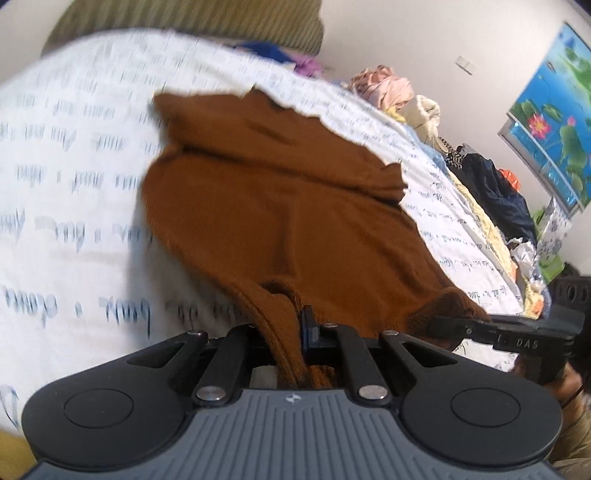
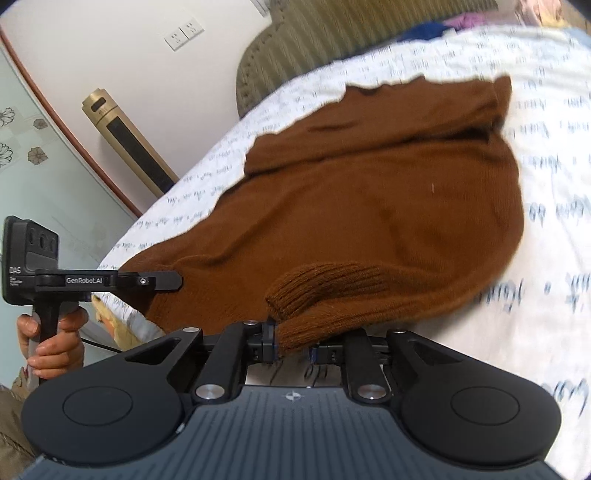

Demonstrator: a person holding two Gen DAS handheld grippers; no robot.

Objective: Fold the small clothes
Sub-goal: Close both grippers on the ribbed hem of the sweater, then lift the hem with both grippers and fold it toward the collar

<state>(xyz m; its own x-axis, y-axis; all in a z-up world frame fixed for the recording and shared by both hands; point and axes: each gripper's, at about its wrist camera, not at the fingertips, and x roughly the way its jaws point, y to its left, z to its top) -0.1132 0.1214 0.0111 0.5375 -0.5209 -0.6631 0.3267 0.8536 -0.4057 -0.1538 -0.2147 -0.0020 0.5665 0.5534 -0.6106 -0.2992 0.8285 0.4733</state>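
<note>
A brown knitted sweater (image 1: 280, 206) (image 2: 388, 199) lies spread on a bed with a white sheet printed with script (image 1: 74, 184) (image 2: 535, 332). My left gripper (image 1: 291, 343) is shut on the sweater's near ribbed edge, and the fabric bunches between its fingers. My right gripper (image 2: 293, 345) is shut on a thick ribbed fold of the same near edge. In the left wrist view the right gripper's fingers (image 1: 461, 328) pinch the sweater at the right. In the right wrist view the left gripper (image 2: 177, 280) meets the cloth at the left, held by a hand (image 2: 55, 343).
A pile of mixed clothes (image 1: 491, 184) runs along the bed's far right side. An olive ribbed headboard (image 1: 184, 18) (image 2: 332, 37) stands at the head. A gold tower appliance (image 2: 125, 140) stands by the wall left of the bed. A lotus picture (image 1: 554, 110) hangs on the wall.
</note>
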